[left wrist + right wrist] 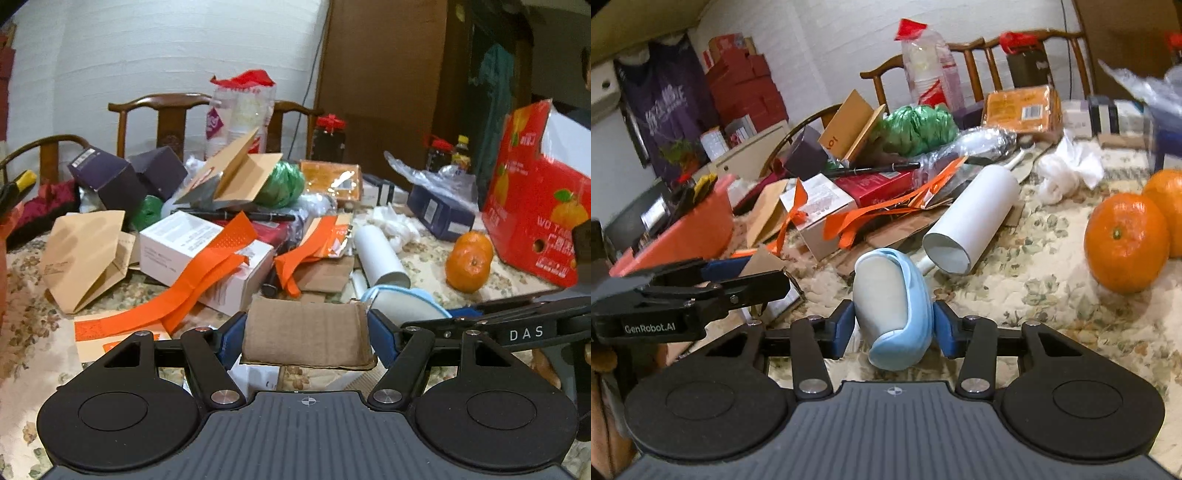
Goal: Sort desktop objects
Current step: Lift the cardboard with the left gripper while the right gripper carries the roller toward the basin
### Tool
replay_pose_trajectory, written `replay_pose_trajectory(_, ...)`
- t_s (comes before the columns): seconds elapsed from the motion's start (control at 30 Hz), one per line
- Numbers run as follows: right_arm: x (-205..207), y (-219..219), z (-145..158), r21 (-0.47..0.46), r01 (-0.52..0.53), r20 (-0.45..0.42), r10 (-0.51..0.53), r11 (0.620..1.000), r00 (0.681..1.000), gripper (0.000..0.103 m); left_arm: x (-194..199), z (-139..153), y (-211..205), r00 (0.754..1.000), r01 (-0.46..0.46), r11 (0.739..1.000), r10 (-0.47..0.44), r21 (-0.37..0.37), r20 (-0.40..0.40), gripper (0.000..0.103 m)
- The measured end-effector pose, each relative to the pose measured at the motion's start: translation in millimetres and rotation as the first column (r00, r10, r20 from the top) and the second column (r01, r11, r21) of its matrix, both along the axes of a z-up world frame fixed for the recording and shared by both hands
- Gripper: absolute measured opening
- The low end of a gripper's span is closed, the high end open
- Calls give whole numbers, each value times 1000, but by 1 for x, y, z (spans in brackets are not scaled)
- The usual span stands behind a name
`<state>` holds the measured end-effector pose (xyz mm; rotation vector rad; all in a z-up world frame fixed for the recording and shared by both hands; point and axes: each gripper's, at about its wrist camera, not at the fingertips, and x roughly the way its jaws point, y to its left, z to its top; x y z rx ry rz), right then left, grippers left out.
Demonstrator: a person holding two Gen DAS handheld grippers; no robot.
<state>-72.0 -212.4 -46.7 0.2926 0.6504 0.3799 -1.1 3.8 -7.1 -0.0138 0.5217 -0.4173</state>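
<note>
Left tool (306, 332) pinches a cardboard piece (306, 336); right tool (892, 328) clamps a blue-rimmed lint-roller cover (894, 310).

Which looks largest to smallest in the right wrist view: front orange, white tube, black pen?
1. White tube
2. Front orange, close behind; it sits nearer the camera, so true order is unsure.
3. Black pen, long but far thinner.

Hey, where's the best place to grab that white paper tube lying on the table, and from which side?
Grip the white paper tube across its middle, coming down from above. It lies flat on the tablecloth with its open end toward the camera, so its long round sides are exposed; the far end is crowded by clutter.
</note>
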Motion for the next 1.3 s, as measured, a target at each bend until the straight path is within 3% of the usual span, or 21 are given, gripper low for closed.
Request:
replay_pose_trajectory(0.1, 2, -6, 0, 56, 4, -24, -3, 998, 1000, 51, -2, 3, 3, 1000, -8, 1000, 8, -17, 9, 71)
replay_pose_trajectory(0.23, -1, -6, 2, 66, 4, -18, -2, 998, 1000, 51, -3, 7, 7, 999, -35, 999, 36, -24, 33, 71)
replay_pose_trajectory(0.57, 0, 1, 10, 127, -21, -17, 23, 992, 1000, 51, 1, 15, 32, 996, -78, 986, 82, -148, 19, 71)
replay_pose_trajectory(0.8, -4, -1, 14, 146, -27, -9, 28, 989, 1000, 50, 1, 17, 35, 994, -96, 986, 103, -138, 43, 71)
replay_pose_trajectory(1.0, 1, 1, 19, 194, -43, -43, 52, 980, 998, 50, 4, 17, 36, 996, -83, 984, 87, -157, 18, 71)
replay_pose_trajectory(1.3, 5, 18, 62, 200, -33, 13, 31, 979, 999, 50, -9, 48, 46, 992, -110, 978, 120, -175, 45, 71)
